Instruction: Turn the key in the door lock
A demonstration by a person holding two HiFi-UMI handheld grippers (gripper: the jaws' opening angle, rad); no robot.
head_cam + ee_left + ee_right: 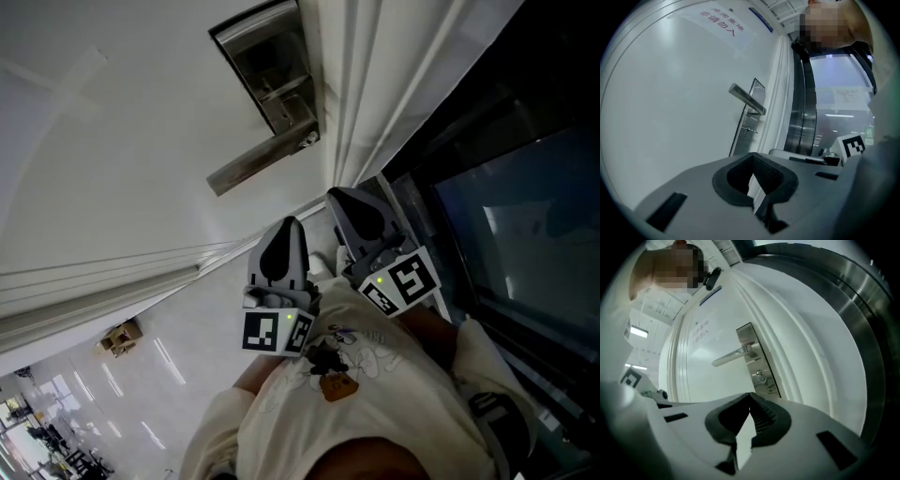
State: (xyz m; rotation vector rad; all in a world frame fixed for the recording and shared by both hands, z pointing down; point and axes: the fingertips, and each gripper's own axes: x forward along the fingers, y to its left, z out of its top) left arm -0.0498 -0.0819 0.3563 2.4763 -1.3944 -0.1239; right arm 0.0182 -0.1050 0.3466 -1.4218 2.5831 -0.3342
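A steel lock plate (272, 80) on the white door carries a lever handle (262, 159), with the key (307, 139) in the keyhole under it. Both grippers hang well short of the door and touch nothing. My left gripper (288, 223) points at the door with its jaws together and nothing between them. To its right, my right gripper (335, 195) is shut and empty. In the left gripper view the key (749, 131) and handle (747, 100) lie beyond the left gripper (752, 155). In the right gripper view the key (761, 376) sits above the right gripper (750, 394).
White door-frame mouldings (375, 94) run beside the lock, with a dark glass panel in a metal frame (525, 216) to their right. A sign with red print (719, 21) hangs high on the door. The person's pale sweatshirt (356, 375) fills the lower head view. A small cardboard box (120, 336) sits on the floor.
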